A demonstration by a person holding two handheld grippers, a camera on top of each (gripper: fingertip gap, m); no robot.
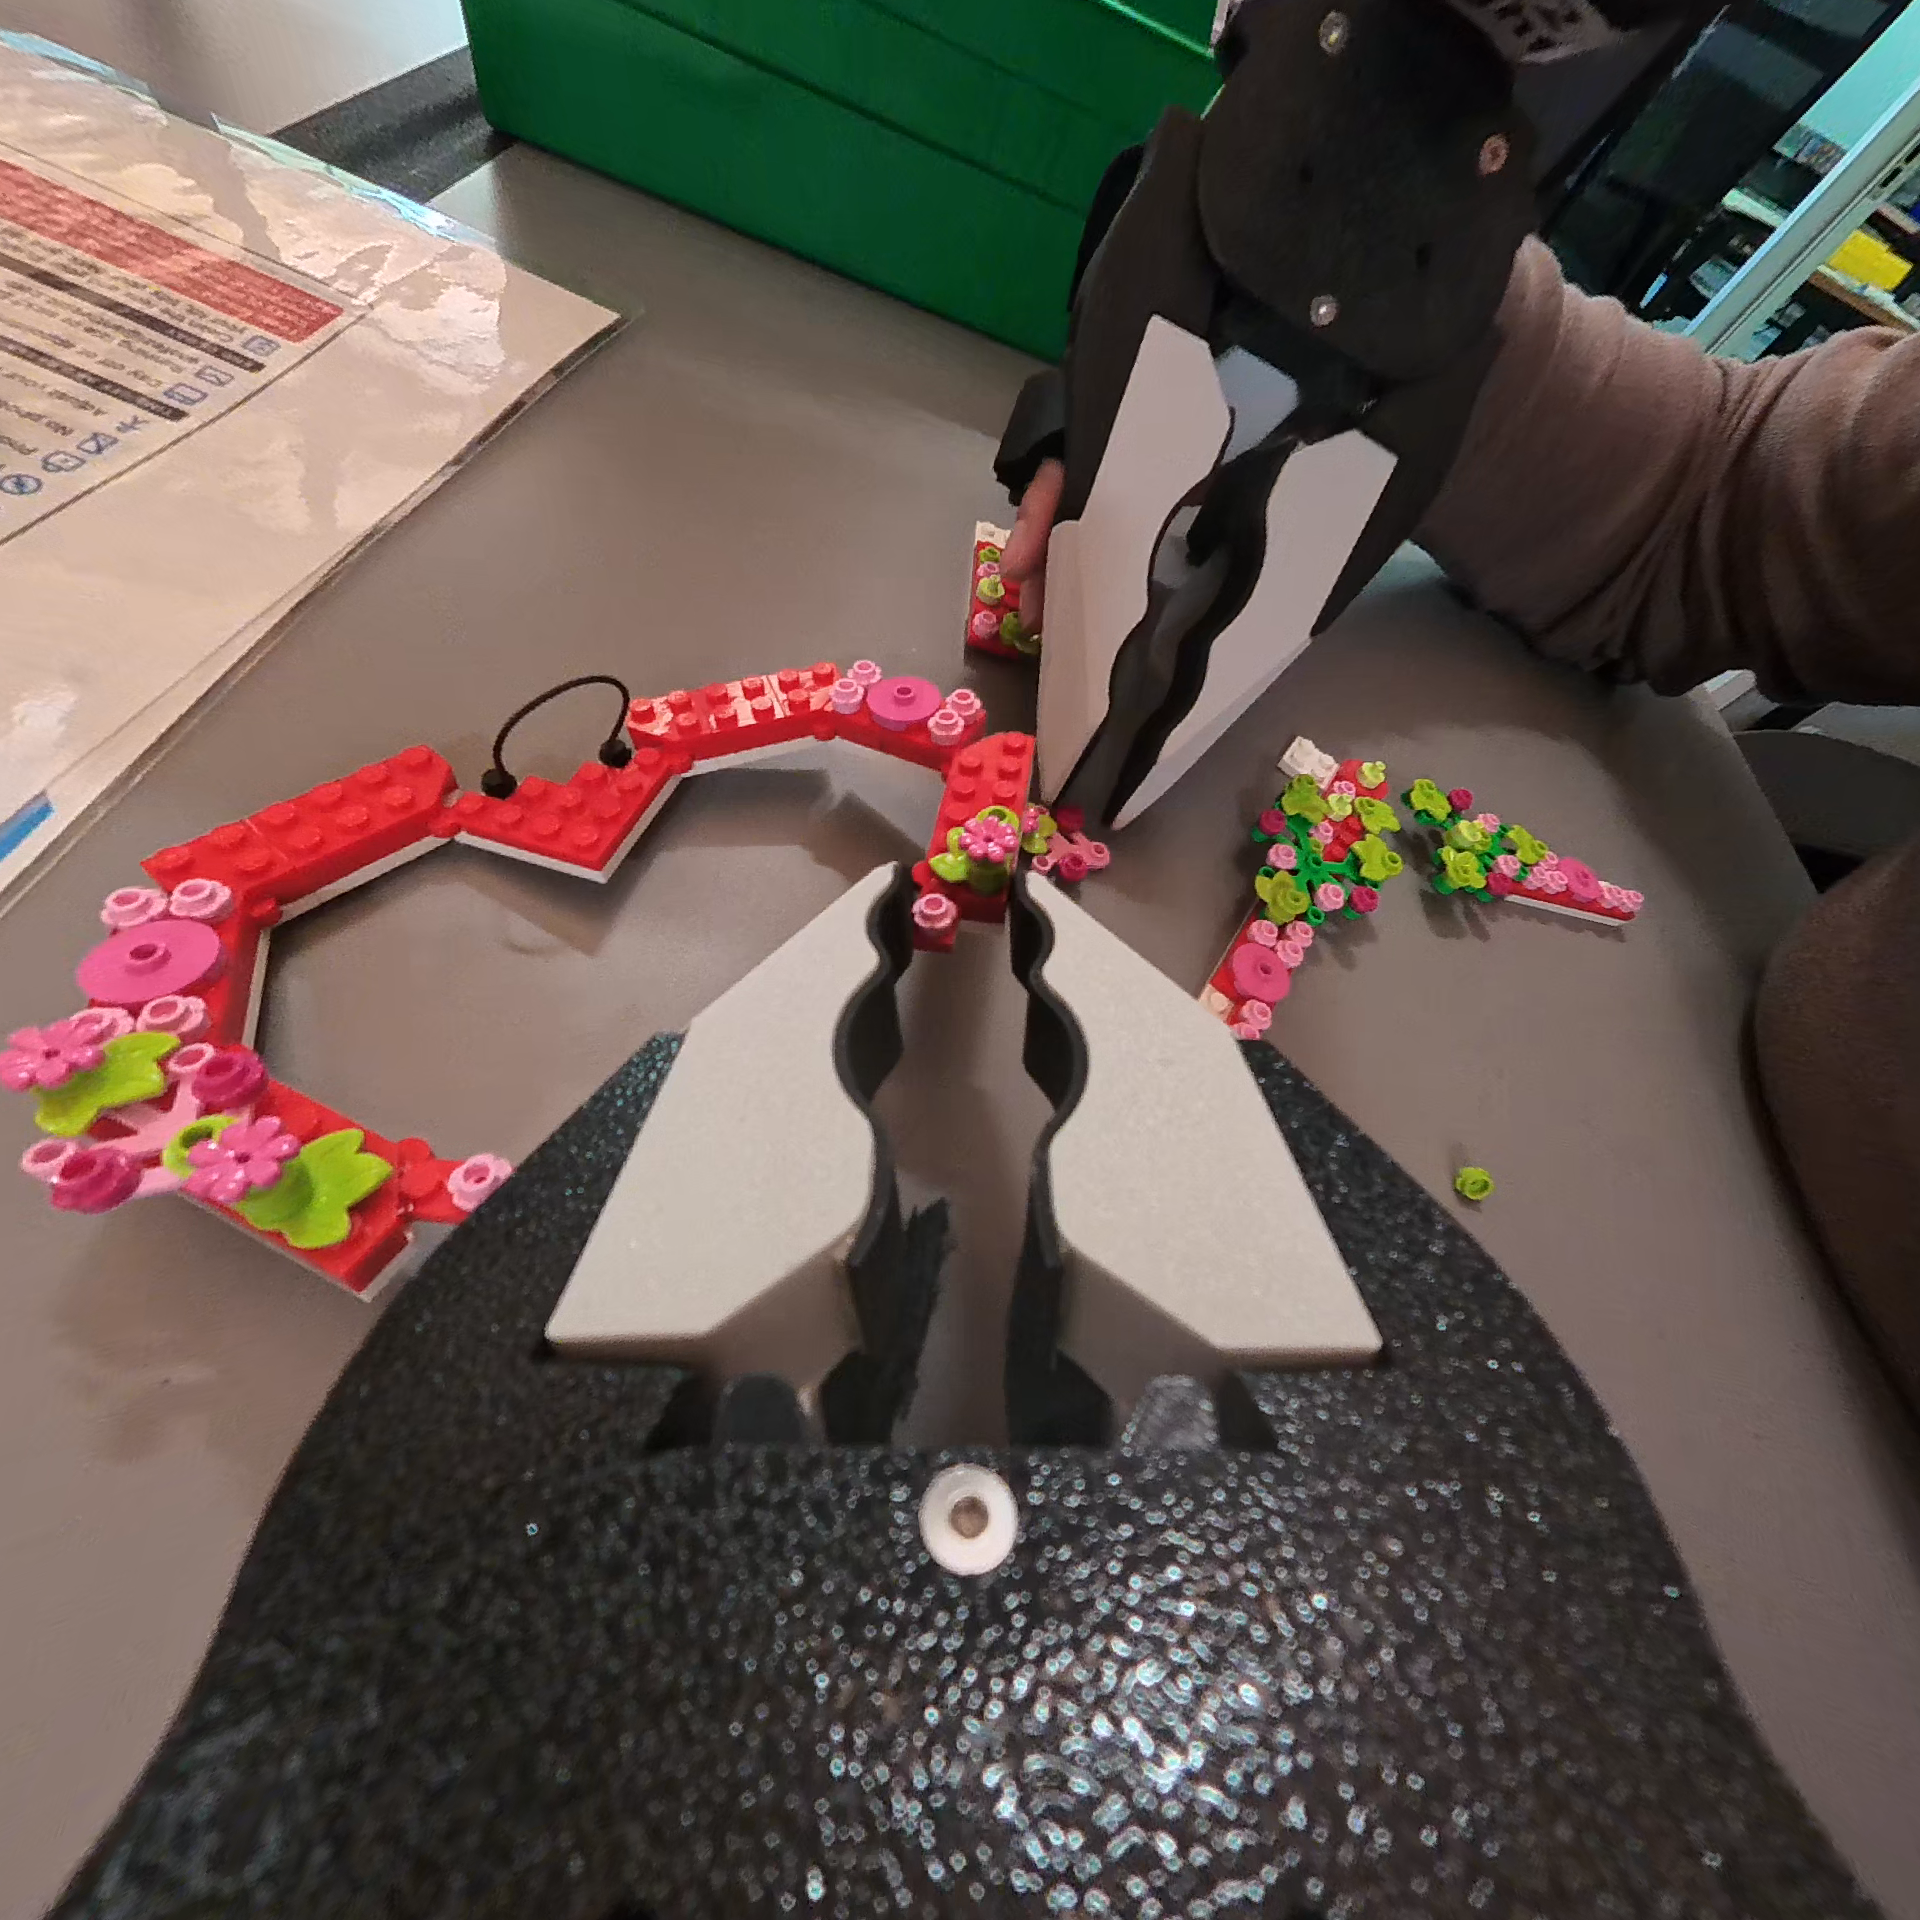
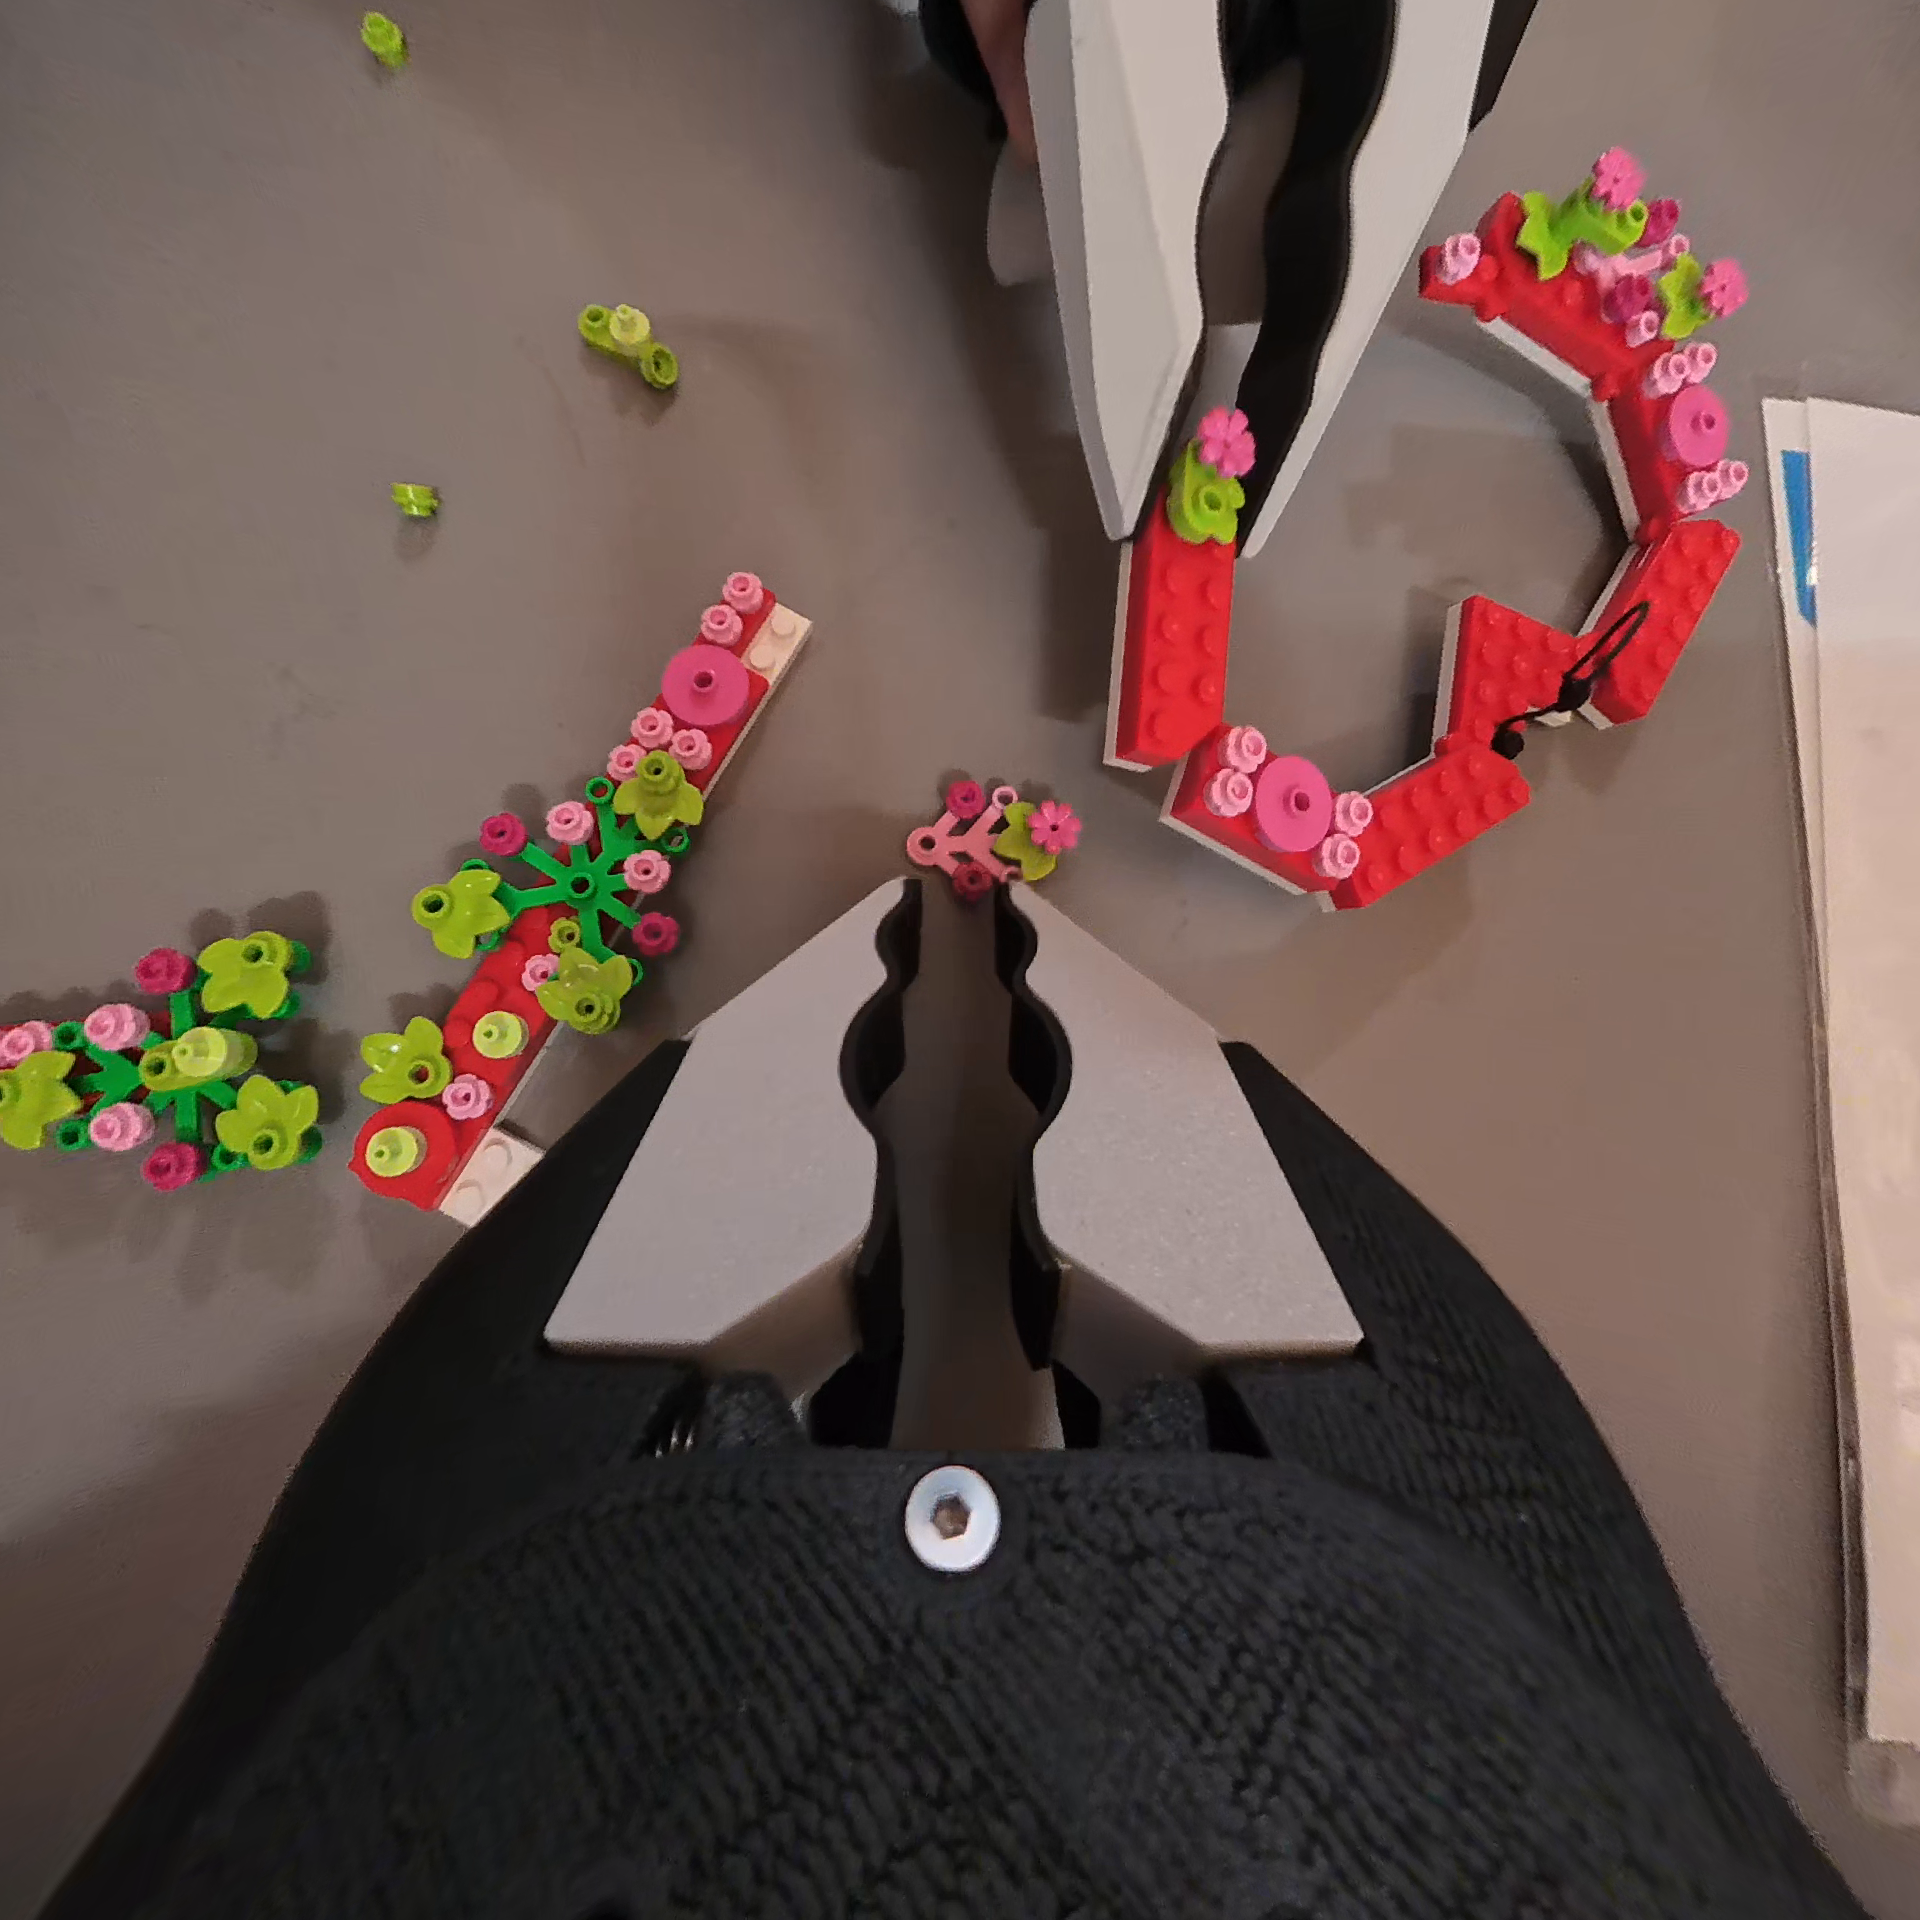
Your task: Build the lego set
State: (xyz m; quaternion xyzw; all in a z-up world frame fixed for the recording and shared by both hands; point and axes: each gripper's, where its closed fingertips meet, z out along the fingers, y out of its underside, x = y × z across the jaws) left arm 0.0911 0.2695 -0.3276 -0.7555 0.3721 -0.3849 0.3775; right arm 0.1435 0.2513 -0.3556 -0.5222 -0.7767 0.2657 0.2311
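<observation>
A red brick frame [image 1: 540, 810] with pink and lime flowers curves across the grey table; it also shows in the right wrist view [image 2: 1455, 810]. My left gripper [image 1: 958, 878] is shut on the frame's end segment [image 1: 982, 800], which carries a lime leaf and pink flower [image 2: 1210, 483]. A small pink flower stem [image 2: 987, 836] lies on the table just beyond the tips of my right gripper [image 2: 956, 888]. The right gripper's jaws stand slightly apart and hold nothing. In the left wrist view the right gripper [image 1: 1083, 816] points down at the stem [image 1: 1075, 854].
A straight red strip with green foliage [image 2: 582, 894] and a triangular flowered piece [image 2: 156, 1060] lie to the right gripper's left. Loose lime bits [image 2: 629, 338] are scattered. A small red piece [image 1: 992, 603], a green box [image 1: 831, 135], laminated sheets [image 1: 208, 343] and a sleeve [image 1: 1662, 499] border the area. Tip to tip, the grippers are about 7 centimeters apart.
</observation>
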